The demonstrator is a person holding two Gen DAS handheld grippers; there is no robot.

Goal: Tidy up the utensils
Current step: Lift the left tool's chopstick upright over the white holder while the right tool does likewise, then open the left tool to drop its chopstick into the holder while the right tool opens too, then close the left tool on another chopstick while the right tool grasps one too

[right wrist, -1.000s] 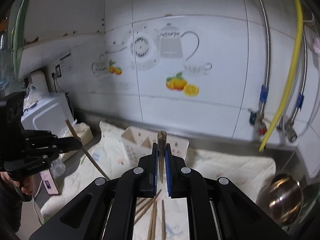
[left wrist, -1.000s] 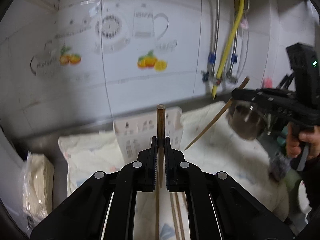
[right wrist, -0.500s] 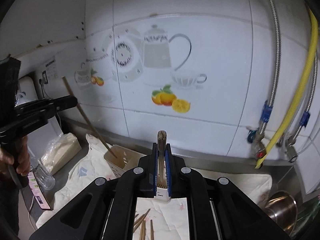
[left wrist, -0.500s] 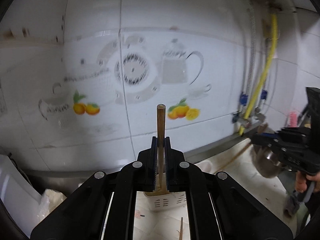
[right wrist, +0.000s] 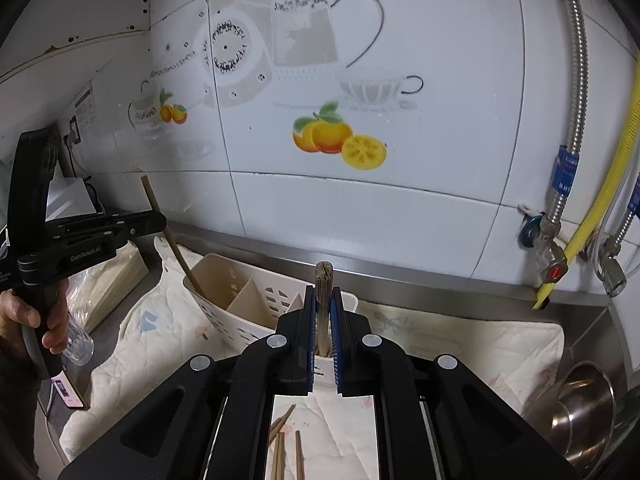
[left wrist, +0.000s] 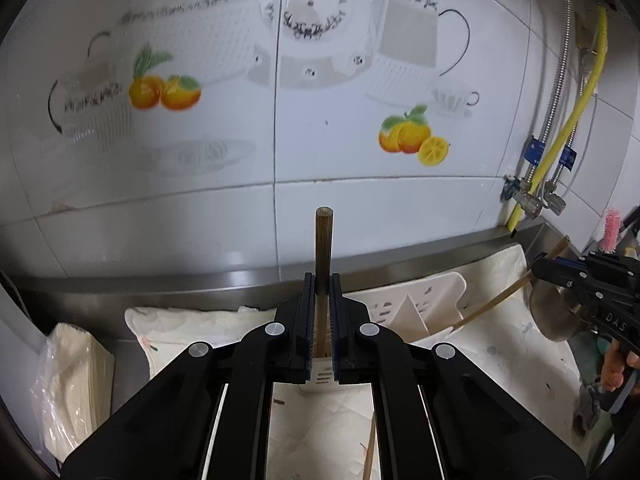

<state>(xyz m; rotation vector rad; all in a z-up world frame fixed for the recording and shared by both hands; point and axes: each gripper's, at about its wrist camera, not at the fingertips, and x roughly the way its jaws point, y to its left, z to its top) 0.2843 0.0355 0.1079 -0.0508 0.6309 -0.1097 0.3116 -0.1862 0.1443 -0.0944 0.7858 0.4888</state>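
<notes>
Chopsticks are clamped one per gripper, and both are at the white utensil caddy [right wrist: 256, 312], which stands on a pale quilted cloth [right wrist: 460, 344] in front of the tiled wall [right wrist: 360, 208]. The left gripper [left wrist: 322, 312] has its jaws pressed together on a brown chopstick [left wrist: 323, 248]; seen from the right wrist view, that stick slants down with its lower end inside the caddy's leftmost compartment. The right gripper [right wrist: 322, 320] is likewise closed tight on a second chopstick [right wrist: 323, 280], whose lower end sits at the caddy's right end; whether it is inside a compartment cannot be told. Loose chopsticks [right wrist: 284, 440] lie on the cloth in front of the caddy. A steel bowl [right wrist: 584, 412] sits right of the caddy, off the cloth. A bagged stack [left wrist: 72, 380] rests left of the caddy.
</notes>
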